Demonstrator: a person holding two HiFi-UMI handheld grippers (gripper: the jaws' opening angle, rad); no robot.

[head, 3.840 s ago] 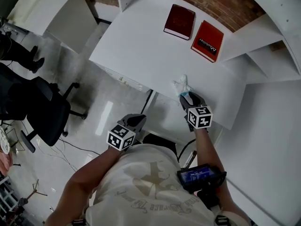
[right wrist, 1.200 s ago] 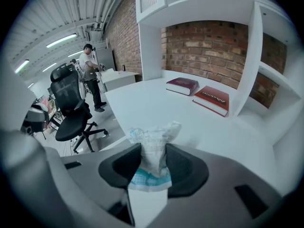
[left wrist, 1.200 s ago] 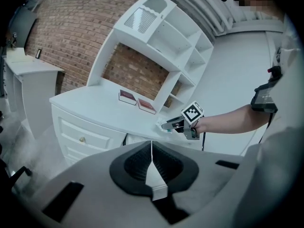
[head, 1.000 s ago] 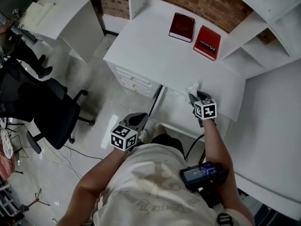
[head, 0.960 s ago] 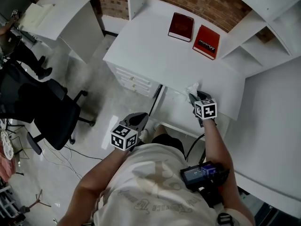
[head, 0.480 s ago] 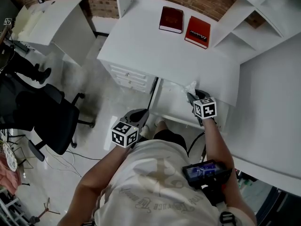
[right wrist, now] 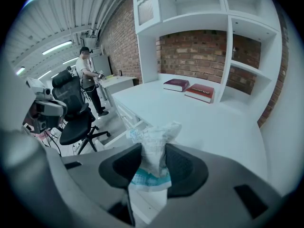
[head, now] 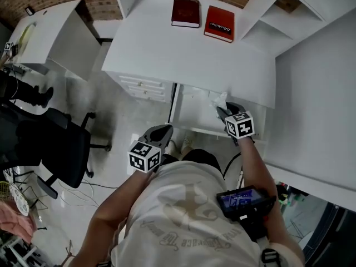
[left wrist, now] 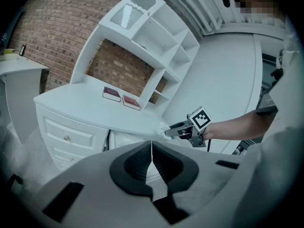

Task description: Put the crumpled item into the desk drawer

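Our right gripper (right wrist: 153,156) has its jaws clamped on the crumpled wrapper (head: 216,98), which sticks out past them, over the drawer (head: 194,115). Our left gripper (left wrist: 152,158) has its jaws shut tight together.

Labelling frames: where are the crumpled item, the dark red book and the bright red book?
crumpled item (right wrist: 154,148), right gripper view, wrinkled middle between the jaws.
dark red book (head: 185,12), head view, cover centre.
bright red book (head: 219,24), head view, cover centre.

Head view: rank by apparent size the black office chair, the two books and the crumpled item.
1. black office chair
2. dark red book and bright red book, about alike
3. crumpled item, smallest
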